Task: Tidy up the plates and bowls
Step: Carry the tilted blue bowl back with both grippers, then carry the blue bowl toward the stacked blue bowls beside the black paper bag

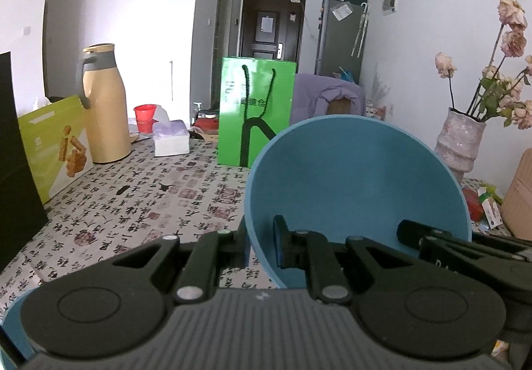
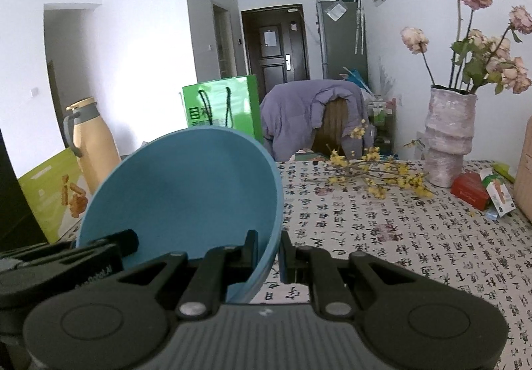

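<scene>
A large blue bowl (image 1: 359, 177) hangs tilted above the patterned tablecloth (image 1: 133, 203), its hollow facing the cameras. My left gripper (image 1: 261, 237) is shut on the bowl's left rim, one finger inside and one outside. In the right wrist view the same blue bowl (image 2: 186, 190) fills the left half, and my right gripper (image 2: 268, 243) is shut on its right rim. Each gripper shows in the other's view: the right gripper (image 1: 415, 233) at the far rim, the left gripper (image 2: 116, 243) likewise. A blue curved edge (image 1: 10, 320) peeks out at the lower left, mostly hidden.
A green paper bag (image 1: 256, 110), tan thermos jug (image 1: 106, 110), tissue box (image 1: 171, 139) and red cup (image 1: 145, 117) stand at the back. A pink vase of dried roses (image 2: 449, 137), yellow flower twigs (image 2: 372, 177) and a red box (image 2: 470, 192) sit on the right.
</scene>
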